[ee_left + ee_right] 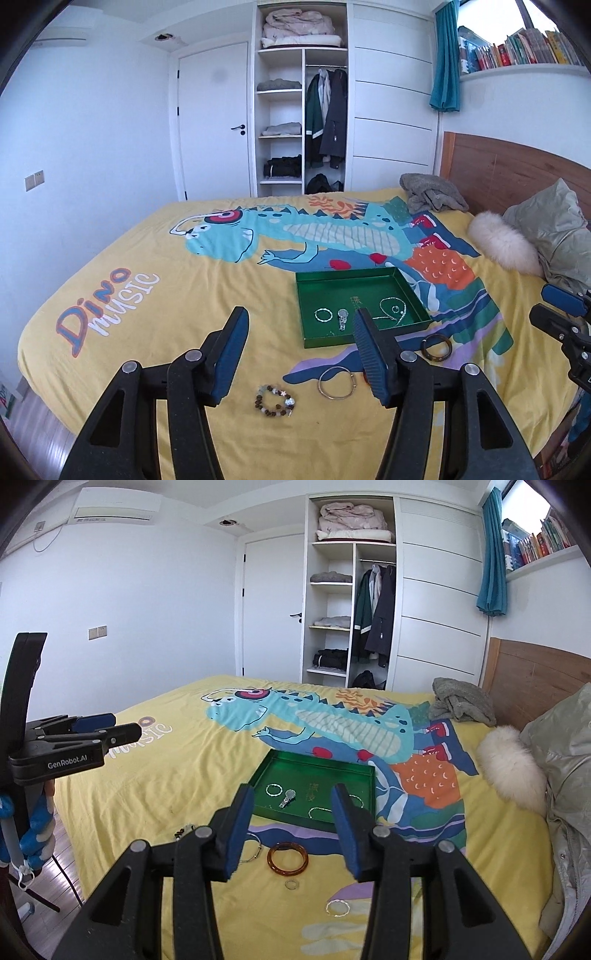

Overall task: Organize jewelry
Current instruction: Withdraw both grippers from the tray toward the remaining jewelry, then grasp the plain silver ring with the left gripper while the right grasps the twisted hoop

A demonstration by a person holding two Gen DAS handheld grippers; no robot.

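A shallow square green tray (415, 291) with thin upright walls lies on the bed's yellow cotton cover (166, 314) (printed with a blue cartoon dinosaur). Inside it rest a small silver ring-shaped bracelet (323, 314), a metal-link watch (342, 317) and a fine silver chain necklace (392, 309). Loose on the cover, in front of the tray, lie a beaded bracelet (275, 401) of brown and pale beads, a thin smooth silver bangle (338, 382), a glossy amber bangle (287, 859), a small plain ring (291, 884) and a twisted silver bracelet (337, 908). The left hand-held gripper (300, 350) hangs released above the bed, its ribbed blue pads apart with nothing between; the right hand-held gripper (293, 830) is likewise released and empty.
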